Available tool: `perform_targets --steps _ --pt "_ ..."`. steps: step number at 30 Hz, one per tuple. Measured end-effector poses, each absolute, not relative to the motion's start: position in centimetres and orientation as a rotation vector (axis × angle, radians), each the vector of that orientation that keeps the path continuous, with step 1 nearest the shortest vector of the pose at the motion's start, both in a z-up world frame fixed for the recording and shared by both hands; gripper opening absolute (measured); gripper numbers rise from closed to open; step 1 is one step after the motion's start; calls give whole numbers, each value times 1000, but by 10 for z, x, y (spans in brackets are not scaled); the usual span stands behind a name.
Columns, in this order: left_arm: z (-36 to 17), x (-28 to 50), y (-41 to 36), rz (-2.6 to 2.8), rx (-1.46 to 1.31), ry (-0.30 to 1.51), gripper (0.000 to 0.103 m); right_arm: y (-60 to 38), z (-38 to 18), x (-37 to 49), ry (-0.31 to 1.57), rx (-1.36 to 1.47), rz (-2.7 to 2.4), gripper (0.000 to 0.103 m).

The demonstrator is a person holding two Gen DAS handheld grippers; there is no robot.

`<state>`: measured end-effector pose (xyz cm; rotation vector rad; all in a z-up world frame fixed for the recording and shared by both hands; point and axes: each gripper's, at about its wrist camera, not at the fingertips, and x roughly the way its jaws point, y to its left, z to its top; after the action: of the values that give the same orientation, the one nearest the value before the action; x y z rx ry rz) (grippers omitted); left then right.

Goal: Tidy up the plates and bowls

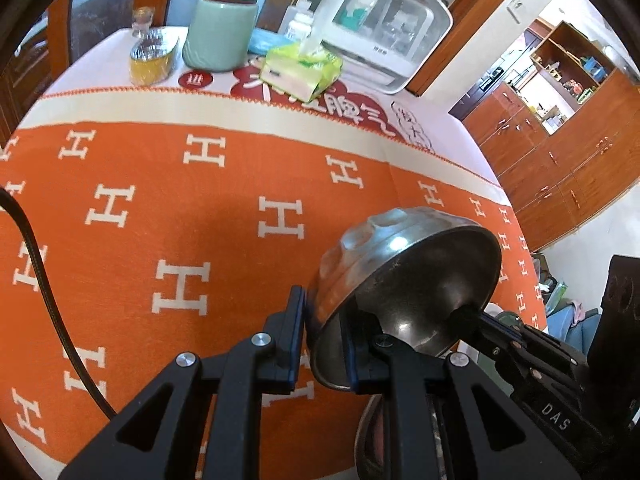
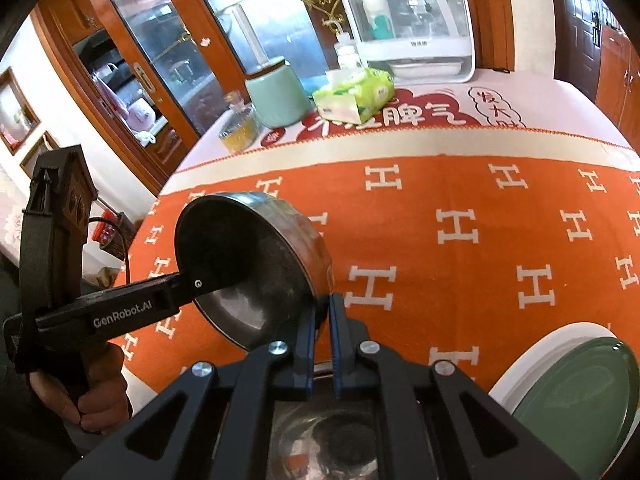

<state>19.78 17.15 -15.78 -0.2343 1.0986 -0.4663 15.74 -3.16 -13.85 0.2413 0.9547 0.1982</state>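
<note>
**Steel bowl pinched at its rim by both hand-held grippers above the orange cloth**

The left hand-held gripper [image 1: 322, 344] is clenched on the rim of a steel bowl [image 1: 404, 276], one blue-edged pad on the dimpled outer wall and the other inside. The right hand-held gripper [image 2: 322, 344] grasps the same steel bowl [image 2: 248, 264] at the opposite side of its rim, its two pads drawn close together with only the thin metal edge between them. The bowl is tipped on its side, its dark hollow facing the cameras, and it is held clear of the surface [image 1: 180, 208].

In the right wrist view the left tool reaches in from the left, its finger lying across the bowl's mouth, and a person's hand [image 2: 100, 396] grips its handle. In the left wrist view the right tool enters from the lower right and meets the bowl's far rim.

Directly under the right hand-held gripper lies another steel bowl [image 2: 324, 440], seen through the frame. To the lower right a green plate [image 2: 576, 400] rests on a white plate [image 2: 532, 356].

The surface wears an orange cloth patterned with white letters. At its far end stand a pale green canister [image 1: 220, 28], a pack of tissues [image 1: 300, 68], a foil-lined container [image 1: 154, 56] and a white cabinet-like appliance [image 1: 384, 20].
</note>
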Motion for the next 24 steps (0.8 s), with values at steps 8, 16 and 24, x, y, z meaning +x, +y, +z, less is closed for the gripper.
perform_targets --steps 8,16,24 --pt "-117 160 170 -406 -200 987 15 -37 -113 137 877 224 308 6" --pt "-84 107 163 -327 -175 928 17 -46 -90 105 828 180 434 7" --pt "-80 68 134 -311 -122 948 22 -71 -91 79 853 208 471 7"
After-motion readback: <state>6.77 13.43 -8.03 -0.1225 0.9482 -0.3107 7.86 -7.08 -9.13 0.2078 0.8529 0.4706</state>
